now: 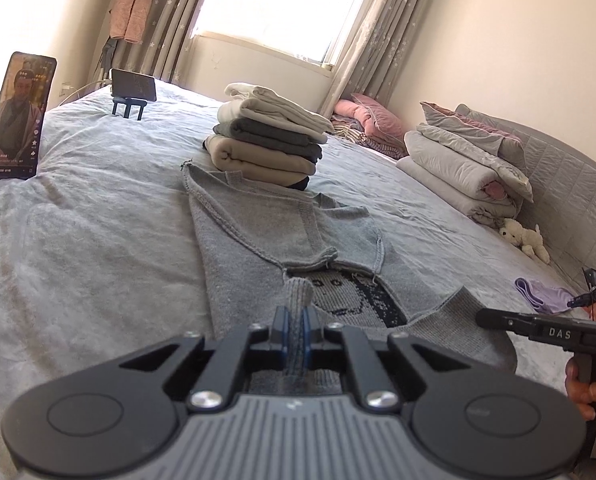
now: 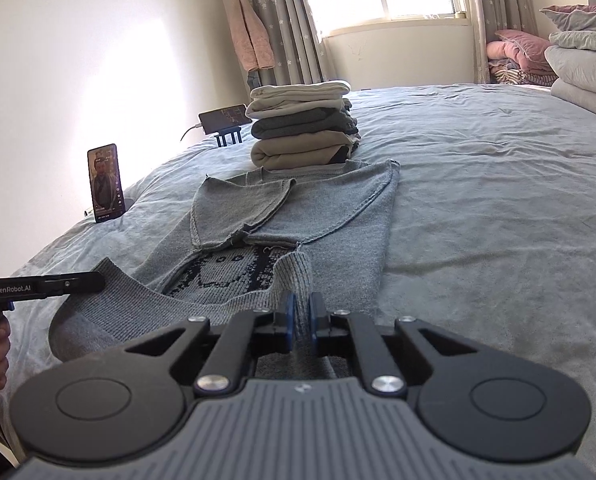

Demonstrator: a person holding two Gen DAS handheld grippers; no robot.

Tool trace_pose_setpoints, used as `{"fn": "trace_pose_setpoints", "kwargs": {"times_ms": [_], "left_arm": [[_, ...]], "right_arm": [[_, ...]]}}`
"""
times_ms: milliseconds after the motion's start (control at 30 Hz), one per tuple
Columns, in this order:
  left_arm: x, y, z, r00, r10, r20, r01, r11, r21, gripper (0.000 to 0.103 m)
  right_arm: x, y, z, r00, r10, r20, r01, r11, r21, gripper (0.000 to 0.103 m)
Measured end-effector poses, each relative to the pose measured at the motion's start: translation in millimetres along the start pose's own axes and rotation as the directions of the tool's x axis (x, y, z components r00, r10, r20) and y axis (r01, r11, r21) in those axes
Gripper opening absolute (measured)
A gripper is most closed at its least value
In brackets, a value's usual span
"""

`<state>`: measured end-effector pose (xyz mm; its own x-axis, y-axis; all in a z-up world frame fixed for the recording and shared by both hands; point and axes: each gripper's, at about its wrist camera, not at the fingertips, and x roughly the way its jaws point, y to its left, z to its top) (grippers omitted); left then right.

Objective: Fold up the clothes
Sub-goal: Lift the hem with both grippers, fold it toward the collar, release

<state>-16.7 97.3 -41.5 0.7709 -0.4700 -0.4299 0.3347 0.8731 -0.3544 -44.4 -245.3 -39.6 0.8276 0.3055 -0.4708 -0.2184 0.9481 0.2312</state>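
Pinching a raised fold of the ribbed hem, the left gripper has its jaws clamped on the grey knit sweater, which lies flat on the bed just ahead of them with its sleeves folded in and a dark knitted face showing. Beside it the right gripper likewise nips the same hem tightly between its blue pads. Beyond both pairs of jaws, past the sweater's far end, stands a stack of folded clothes, with an upright phone off to their left.
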Motion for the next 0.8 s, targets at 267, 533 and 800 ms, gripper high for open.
{"fn": "trace_pose_setpoints", "kwargs": {"times_ms": [267,533,800], "left_arm": [[23.4,10.9,12.3,0.999,0.018,0.033,-0.015,0.996,-0.083,0.006],[53.8,25.4,24.6,0.998,0.056,0.041,-0.05,0.99,-0.134,0.006],[81.0,34.4,17.5,0.99,0.134,-0.049,-0.139,0.983,-0.12,0.008]], "right_arm": [[20.4,-13.0,6.7,0.998,-0.021,0.06,0.017,0.998,0.061,0.009],[46.4,-21.2,12.1,0.995,-0.051,0.084,0.045,0.996,0.076,0.009],[77.4,-24.8,7.6,0.996,-0.093,-0.001,0.093,0.993,0.075,0.009]]}}
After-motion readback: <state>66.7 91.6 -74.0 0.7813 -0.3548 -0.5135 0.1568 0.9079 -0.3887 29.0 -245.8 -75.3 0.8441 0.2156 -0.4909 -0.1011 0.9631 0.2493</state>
